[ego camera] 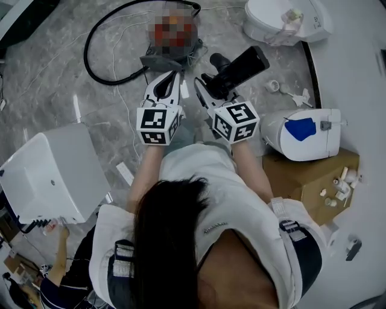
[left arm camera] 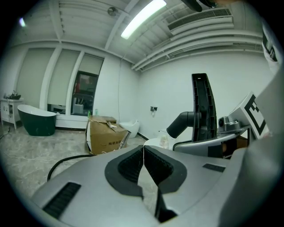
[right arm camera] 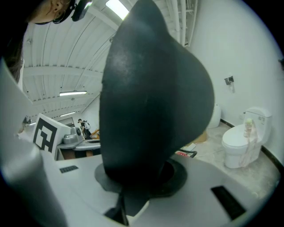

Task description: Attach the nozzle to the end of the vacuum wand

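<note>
In the head view my right gripper (ego camera: 204,86) is shut on a black vacuum nozzle (ego camera: 239,68), which slants up and to the right above the grey marble floor. The right gripper view has the nozzle (right arm camera: 151,102) filling most of the picture, clamped between the jaws of the right gripper (right arm camera: 135,179). My left gripper (ego camera: 168,77) is beside it on the left, shut and empty, and its pads (left arm camera: 143,150) meet with nothing between them. In the left gripper view the nozzle (left arm camera: 202,111) stands upright at the right. A black hose (ego camera: 99,42) loops on the floor ahead. I cannot make out the wand.
A white toilet (ego camera: 289,18) stands at the top right. A second white fixture with a blue patch (ego camera: 307,133) rests on a cardboard box (ego camera: 313,178) at the right. At the left are a white basin (ego camera: 48,175) and a crouching person (ego camera: 60,268).
</note>
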`<state>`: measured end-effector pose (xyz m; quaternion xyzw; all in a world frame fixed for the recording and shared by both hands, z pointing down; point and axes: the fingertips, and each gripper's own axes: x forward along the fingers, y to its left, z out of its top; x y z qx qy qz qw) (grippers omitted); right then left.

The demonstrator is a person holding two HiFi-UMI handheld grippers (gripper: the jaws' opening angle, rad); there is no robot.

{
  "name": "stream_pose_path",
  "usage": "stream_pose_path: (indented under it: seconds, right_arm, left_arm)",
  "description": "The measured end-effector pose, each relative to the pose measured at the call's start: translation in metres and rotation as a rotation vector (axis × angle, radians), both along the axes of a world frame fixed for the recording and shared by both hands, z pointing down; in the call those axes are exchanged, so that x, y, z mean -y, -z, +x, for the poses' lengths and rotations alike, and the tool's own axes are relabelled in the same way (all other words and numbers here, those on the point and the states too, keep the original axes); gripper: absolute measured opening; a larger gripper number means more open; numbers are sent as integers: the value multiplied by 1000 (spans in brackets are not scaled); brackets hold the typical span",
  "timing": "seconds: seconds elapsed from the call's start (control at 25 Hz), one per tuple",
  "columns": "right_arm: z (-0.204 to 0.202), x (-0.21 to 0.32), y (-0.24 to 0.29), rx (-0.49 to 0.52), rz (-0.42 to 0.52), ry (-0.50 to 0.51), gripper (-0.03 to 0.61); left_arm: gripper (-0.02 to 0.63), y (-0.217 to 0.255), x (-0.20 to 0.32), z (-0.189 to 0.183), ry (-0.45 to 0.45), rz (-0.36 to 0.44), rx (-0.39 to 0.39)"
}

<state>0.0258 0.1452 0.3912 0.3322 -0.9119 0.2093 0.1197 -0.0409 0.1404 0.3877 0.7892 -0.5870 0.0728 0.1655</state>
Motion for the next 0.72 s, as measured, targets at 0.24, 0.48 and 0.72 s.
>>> stream_pose_path:
  seconds: [0.24,0.48,0.72]
  right_arm:
    - [-16,18,-3,-8,-10,-16,92]
    - [-34,40,-1,-8,-7,-44,92]
    - [-45,51,-3,-12,-13,-61,92]
  left_arm:
    - [5,-2,20,-16,-18,0,-2]
    - [5,-1,41,-35,-38,4,-4]
    - [5,-4,56,-44,-58,3,-11]
